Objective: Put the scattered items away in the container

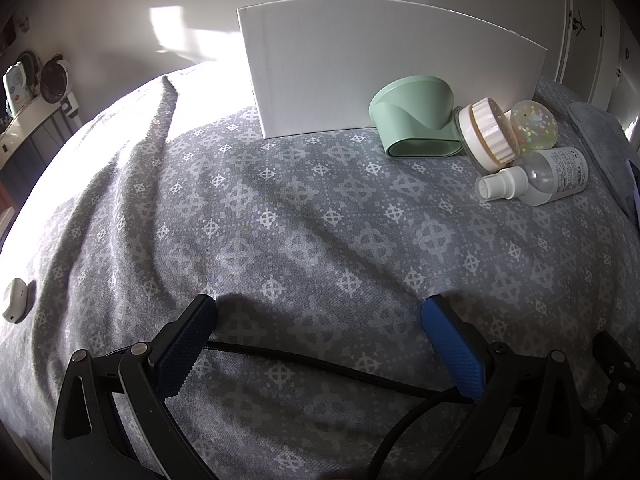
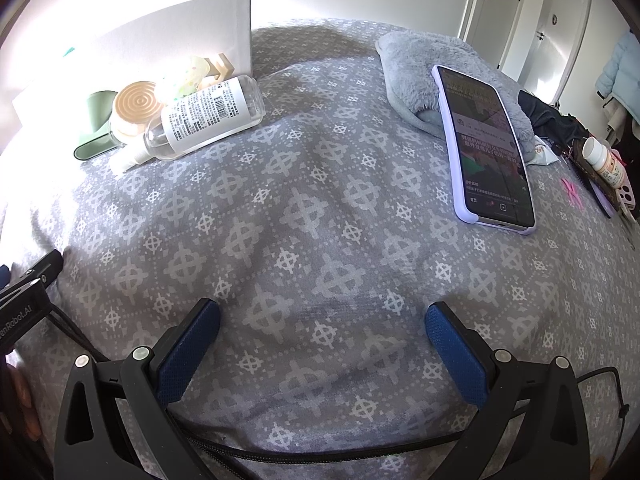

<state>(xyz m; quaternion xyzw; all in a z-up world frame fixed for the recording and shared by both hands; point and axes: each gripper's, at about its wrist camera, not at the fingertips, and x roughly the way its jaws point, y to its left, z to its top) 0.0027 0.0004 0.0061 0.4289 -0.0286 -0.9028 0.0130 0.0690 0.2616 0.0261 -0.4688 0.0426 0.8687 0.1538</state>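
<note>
A white box (image 1: 360,72) stands on the grey patterned bed cover; it also shows in the right wrist view (image 2: 160,36). Against its near right side lie a mint green scoop (image 1: 412,120), a round white ribbed jar (image 1: 486,136), a clear glitter ball (image 1: 534,124) and a clear spray bottle (image 1: 536,178). The right wrist view shows the same bottle (image 2: 204,118), jar (image 2: 134,112), scoop (image 2: 94,128) and ball (image 2: 186,74). My left gripper (image 1: 320,312) is open and empty, well short of them. My right gripper (image 2: 322,316) is open and empty over bare cover.
A phone in a lilac case (image 2: 484,148) leans on a grey fluffy slipper (image 2: 432,68) to the right. Clutter with a pill bottle (image 2: 604,160) lies at the far right edge. A small white device (image 1: 14,300) lies at the left edge.
</note>
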